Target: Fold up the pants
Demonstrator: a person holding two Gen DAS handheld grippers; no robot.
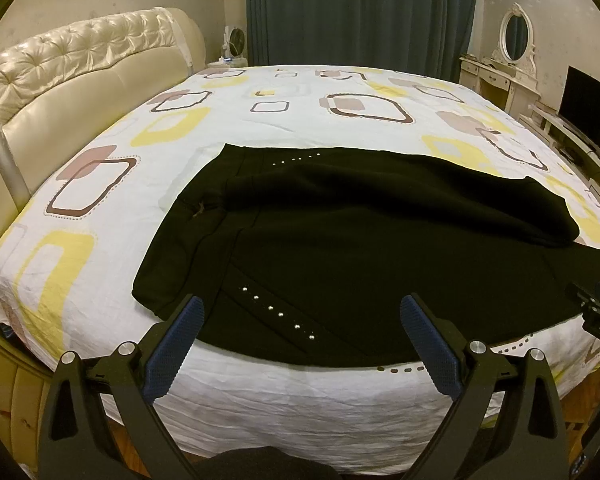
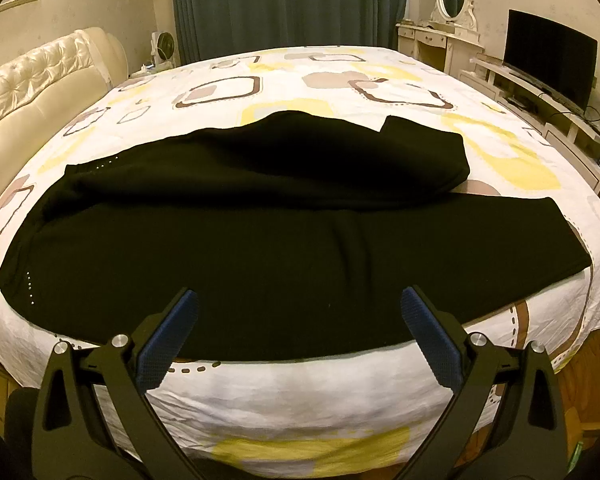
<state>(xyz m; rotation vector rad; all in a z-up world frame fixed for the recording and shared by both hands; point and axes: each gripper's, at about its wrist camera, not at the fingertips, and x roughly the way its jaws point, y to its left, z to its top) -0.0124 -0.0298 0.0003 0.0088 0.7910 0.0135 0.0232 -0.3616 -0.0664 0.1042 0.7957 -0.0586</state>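
Observation:
Black pants [image 1: 340, 240] with rows of small silver studs lie spread on the bed, waistband to the left, legs running right. The far leg is partly folded back over itself. In the right wrist view the pants [image 2: 240, 248] span most of the bed's near side. My left gripper [image 1: 300, 308] is open and empty, over the near edge of the pants by the stud row. My right gripper [image 2: 300, 300] is open and empty, over the near leg's edge. The right gripper's tip also shows in the left wrist view [image 1: 598, 304].
The bed [image 1: 260, 392] has a white sheet with yellow and brown squares and a padded cream headboard [image 1: 80, 64] at the left. A dresser with oval mirror [image 2: 454, 8] and a TV [image 2: 548, 56] stand at the right. Dark curtains [image 1: 360, 8] hang behind.

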